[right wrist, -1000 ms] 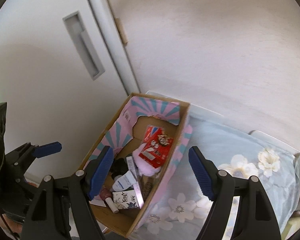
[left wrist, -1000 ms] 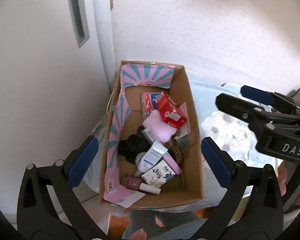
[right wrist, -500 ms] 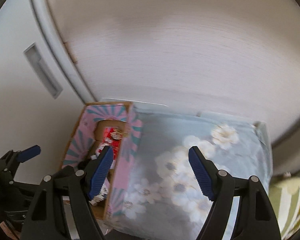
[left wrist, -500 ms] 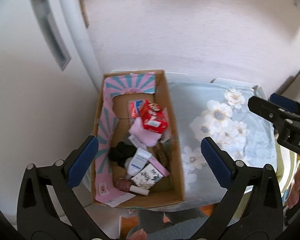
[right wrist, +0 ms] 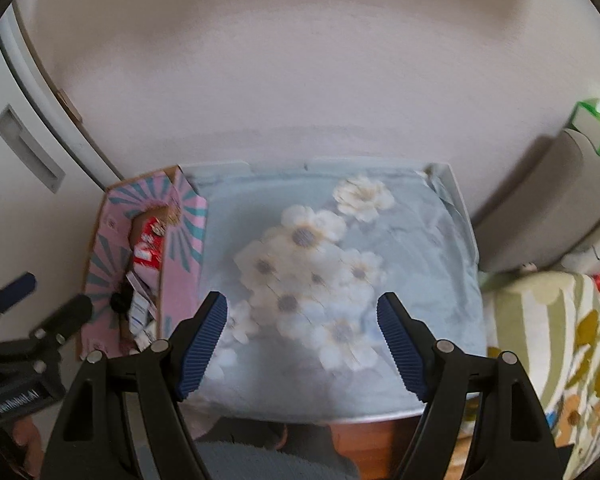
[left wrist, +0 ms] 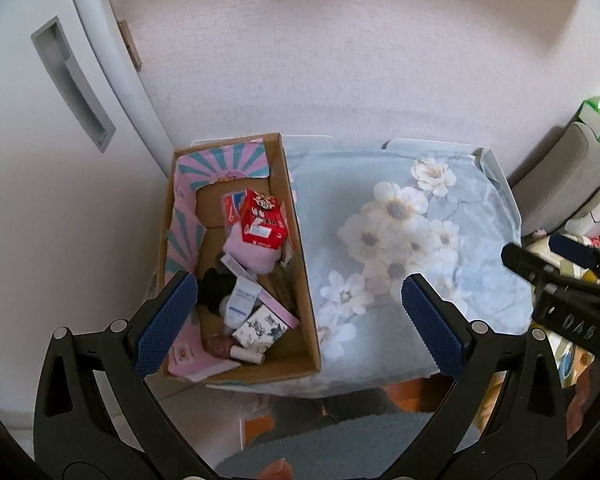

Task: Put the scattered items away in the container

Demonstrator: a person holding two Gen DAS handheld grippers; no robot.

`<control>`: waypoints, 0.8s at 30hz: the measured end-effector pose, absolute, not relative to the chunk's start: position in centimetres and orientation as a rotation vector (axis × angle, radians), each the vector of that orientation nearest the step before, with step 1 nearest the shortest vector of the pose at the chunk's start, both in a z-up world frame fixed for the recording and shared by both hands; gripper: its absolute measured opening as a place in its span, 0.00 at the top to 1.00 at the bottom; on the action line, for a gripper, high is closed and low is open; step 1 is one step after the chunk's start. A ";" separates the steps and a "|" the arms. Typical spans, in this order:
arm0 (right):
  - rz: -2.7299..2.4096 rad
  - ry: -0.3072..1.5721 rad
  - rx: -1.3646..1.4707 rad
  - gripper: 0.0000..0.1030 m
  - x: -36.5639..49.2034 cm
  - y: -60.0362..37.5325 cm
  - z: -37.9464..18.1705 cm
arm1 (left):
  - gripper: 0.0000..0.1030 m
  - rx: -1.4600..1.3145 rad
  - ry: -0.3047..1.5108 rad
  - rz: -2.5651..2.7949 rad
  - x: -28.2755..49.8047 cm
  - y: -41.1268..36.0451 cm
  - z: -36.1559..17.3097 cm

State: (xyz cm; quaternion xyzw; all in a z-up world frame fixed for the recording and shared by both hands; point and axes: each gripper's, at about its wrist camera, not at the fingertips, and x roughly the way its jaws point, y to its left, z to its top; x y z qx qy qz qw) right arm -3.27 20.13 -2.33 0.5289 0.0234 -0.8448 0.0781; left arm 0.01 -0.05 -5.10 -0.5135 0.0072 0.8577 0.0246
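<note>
A cardboard box with pink and teal striped lining stands on the left part of a small table; it also shows in the right wrist view. Inside lie a red carton, a pink fluffy item, a white tube, a floral box and other small things. My left gripper hangs open above the box's near right wall, nothing between its fingers. My right gripper stands open and empty above the flowered cloth.
The pale blue cloth with white flowers covers the table. A white door with a recessed handle stands left, a wall behind. At the right are a grey cushion, a green tissue pack and a leaf-patterned fabric.
Both grippers have drawn back and to the right, away from the box; the box looks smaller and more of the cloth shows. The right gripper has swung from the box to over the cloth.
</note>
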 end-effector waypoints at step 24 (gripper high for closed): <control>-2.571 0.085 1.629 0.28 -0.6 21.2 -3.4 | 0.01 -1.597 0.008 2.643 1.4 0.0 -4.7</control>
